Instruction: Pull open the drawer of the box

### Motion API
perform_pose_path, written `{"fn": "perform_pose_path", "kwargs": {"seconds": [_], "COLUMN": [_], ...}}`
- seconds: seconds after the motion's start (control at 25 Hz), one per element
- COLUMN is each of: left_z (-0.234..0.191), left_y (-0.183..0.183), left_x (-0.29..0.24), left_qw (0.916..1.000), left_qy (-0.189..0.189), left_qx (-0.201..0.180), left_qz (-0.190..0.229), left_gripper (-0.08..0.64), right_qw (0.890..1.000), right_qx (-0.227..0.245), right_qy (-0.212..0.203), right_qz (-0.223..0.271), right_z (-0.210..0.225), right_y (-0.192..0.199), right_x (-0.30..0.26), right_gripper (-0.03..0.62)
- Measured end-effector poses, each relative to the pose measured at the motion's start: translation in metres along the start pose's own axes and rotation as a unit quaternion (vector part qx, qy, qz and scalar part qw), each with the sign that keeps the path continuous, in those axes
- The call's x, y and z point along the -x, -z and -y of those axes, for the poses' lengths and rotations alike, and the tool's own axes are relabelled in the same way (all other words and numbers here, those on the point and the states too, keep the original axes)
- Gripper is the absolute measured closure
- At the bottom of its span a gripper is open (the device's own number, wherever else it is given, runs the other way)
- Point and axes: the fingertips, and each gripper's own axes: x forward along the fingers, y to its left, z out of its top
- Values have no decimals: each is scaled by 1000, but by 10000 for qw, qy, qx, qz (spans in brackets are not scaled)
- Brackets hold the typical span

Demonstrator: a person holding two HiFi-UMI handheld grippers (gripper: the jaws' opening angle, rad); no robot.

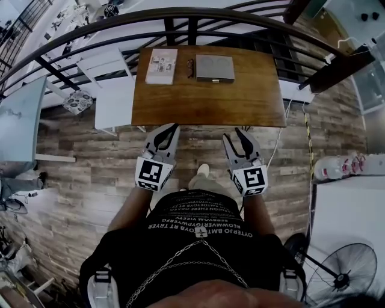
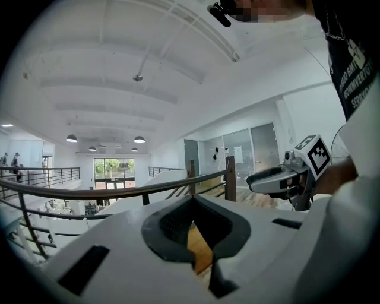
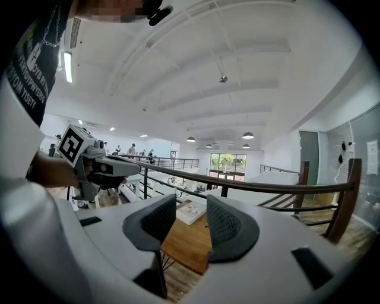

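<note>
The grey box (image 1: 215, 68) with its drawer lies flat at the far middle of the brown wooden table (image 1: 240, 102); the drawer looks closed. I hold both grippers over the floor, short of the table's near edge and far from the box. My left gripper (image 1: 168, 132) (image 2: 193, 202) has its fingertips together with nothing in them. The jaws of my right gripper (image 1: 239, 137) (image 3: 191, 205) stand apart and empty, and the table (image 3: 187, 243) shows through the gap. Each gripper view also catches the other gripper: the right gripper (image 2: 285, 175) and the left gripper (image 3: 113, 166).
A white booklet (image 1: 161, 66) (image 3: 191, 212) lies left of the box. A dark curved railing (image 1: 180, 15) runs behind the table. White tables (image 1: 111, 90) stand to the left; a floor fan (image 1: 340, 274) and bottles (image 1: 337, 165) are at the right.
</note>
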Motion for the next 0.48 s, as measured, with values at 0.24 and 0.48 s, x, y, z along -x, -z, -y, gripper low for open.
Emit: {"fn": "perform_pose_path", "kwargs": {"seconds": [0.24, 0.48], "left_z": [-7, -21], "left_y": [-11, -15], "left_x": [-32, -61], "left_qw": [10000, 9999], "left_qy": [40, -113], "left_qx": [-68, -23], "left_qz": [53, -65], "left_gripper": [555, 555], "right_qw": [10000, 9997], "right_qx": [-20, -19], "right_qy": [-71, -246], "right_qz": [29, 18], "right_z": [23, 49], "right_y": [-4, -12], "right_x": [-27, -53], "right_gripper": [439, 439]}}
